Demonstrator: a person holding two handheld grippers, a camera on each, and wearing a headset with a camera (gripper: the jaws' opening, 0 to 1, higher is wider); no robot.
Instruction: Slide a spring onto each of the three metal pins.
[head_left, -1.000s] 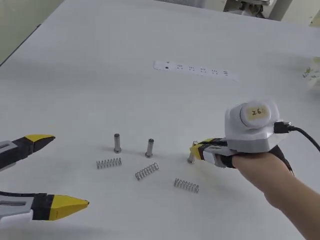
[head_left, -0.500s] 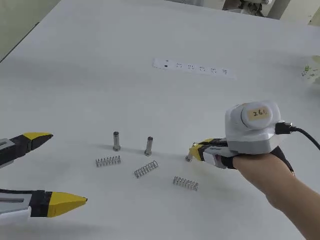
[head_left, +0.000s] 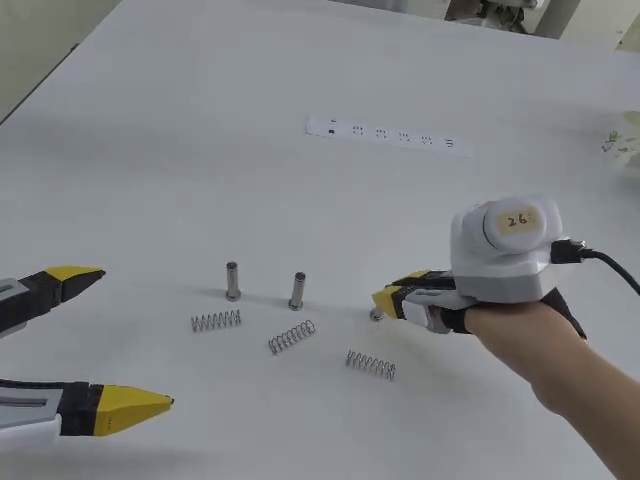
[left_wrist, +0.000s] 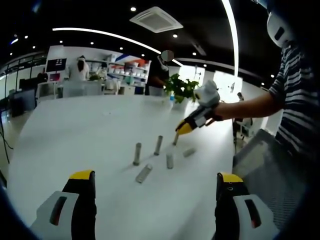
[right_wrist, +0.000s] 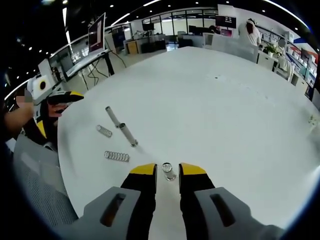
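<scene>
1. Three pins are pictured standing on the white table (head_left: 150, 170). No spring has yet been threaded onto any of them.
2. The right gripper (right_wrist: 167, 170) is held low at the right pin (head_left: 376, 314), with its jaws set narrowly apart on either side of the pin's top. Whether the pin is actually pinched cannot be told.
3. The left gripper (left_wrist: 156, 176) is held wide open at the near left of the table, well apart from the work, with nothing between its jaws.
4. The left pin (head_left: 232, 281) and middle pin (head_left: 298, 290) are shown upright and bare. The left spring (head_left: 216, 321), middle spring (head_left: 291, 337) and right spring (head_left: 371, 365) are laid flat just in front of the pins, none touching a pin.
5. The main risk is judged to be at the right pin. It could be tipped or knocked over if the jaws are closed off-centre or dragged sideways, since it appears to stand loose on a smooth top.
6. A toppled pin could be sent rolling into the right spring, the nearest one. A spring pinched too hard could be bent or flicked away.
7. A power strip (head_left: 380, 134) is seen far back on the table, well clear of the work. Nothing is placed between the grippers and the parts, though the right pin is partly hidden by the right gripper in the head view.
</scene>
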